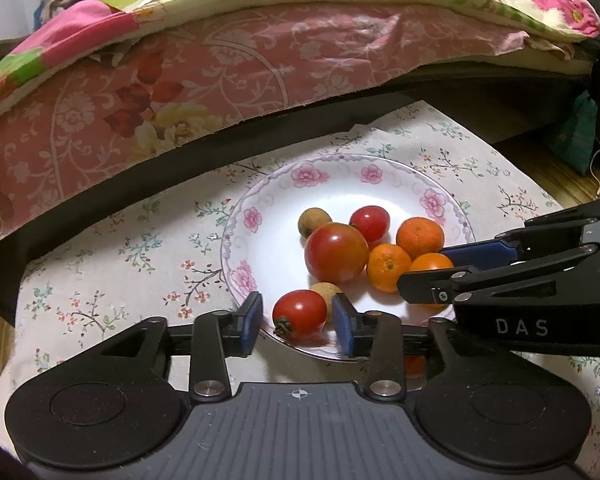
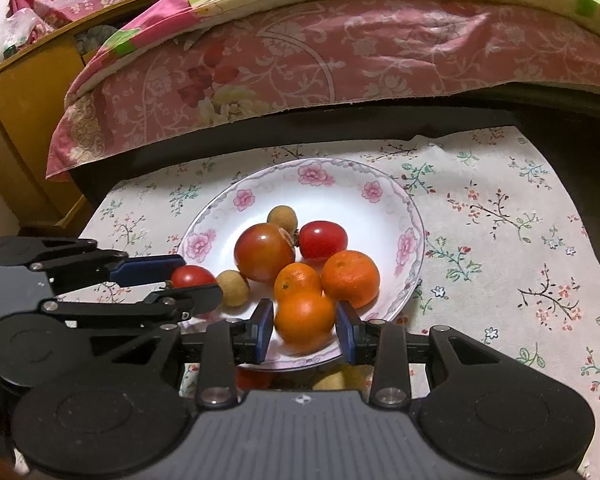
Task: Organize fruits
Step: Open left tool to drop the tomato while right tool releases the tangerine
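Note:
A floral white plate (image 1: 260,208) (image 2: 220,216) holds a large tomato (image 1: 336,252) (image 2: 264,252), small tomatoes, three oranges and two brown longans. My left gripper (image 1: 299,318) is open around a small red tomato (image 1: 300,314) at the plate's near rim, with gaps on both sides. A longan (image 1: 327,292) lies just behind it. My right gripper (image 2: 305,326) stands around an orange (image 2: 305,320), pads at its sides; the orange looks blurred. In the left wrist view the right gripper (image 1: 436,266) reaches in from the right over that orange (image 1: 430,263).
The plate sits on a floral tablecloth (image 1: 120,248) (image 2: 500,220). A bed with pink flowered bedding (image 1: 220,64) (image 2: 340,52) rises right behind the table. A yellow wooden cabinet (image 2: 24,112) stands at the left. More fruit shows dimly under my right gripper.

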Tool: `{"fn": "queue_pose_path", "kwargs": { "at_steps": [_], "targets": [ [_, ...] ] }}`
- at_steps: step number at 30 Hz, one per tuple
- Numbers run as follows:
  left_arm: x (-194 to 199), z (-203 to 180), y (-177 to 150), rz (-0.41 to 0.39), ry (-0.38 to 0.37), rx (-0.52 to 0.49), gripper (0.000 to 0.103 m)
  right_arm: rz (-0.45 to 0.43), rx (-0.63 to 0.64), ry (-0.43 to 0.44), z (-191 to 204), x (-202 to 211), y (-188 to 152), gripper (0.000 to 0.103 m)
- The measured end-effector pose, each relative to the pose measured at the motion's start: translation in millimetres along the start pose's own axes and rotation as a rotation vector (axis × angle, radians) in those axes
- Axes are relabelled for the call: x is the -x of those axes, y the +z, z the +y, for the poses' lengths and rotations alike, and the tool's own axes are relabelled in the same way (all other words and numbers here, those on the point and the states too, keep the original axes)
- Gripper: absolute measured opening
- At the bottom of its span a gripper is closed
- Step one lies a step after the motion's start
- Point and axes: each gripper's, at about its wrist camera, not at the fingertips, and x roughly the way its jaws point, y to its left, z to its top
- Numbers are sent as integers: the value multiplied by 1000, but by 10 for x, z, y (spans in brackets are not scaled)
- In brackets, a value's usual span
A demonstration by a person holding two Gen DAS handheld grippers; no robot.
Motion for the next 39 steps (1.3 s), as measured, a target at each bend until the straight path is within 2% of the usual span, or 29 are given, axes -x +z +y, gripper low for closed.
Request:
{"fn": "queue_pose_path", "kwargs": {
  "at_steps": [3,19,24,29,39],
  "targets": [
    [11,19,8,-4,2,8,55,-6,-14,2,-24,6,12,34],
    [253,-79,3,-30,-4,-5,63,-40,-26,-3,-52,208,9,38],
    [387,-131,-59,-26,-10,2,77,-42,-10,-24,-47,351,-67,41],
    [513,-216,-131,-18,-3,-13,85,-32,-15,-38,-58,464,-133,42],
    [703,-295,-337,23,-6,-4,87,-14,-17,-69,-30,742,-337,48]
  ]
}}
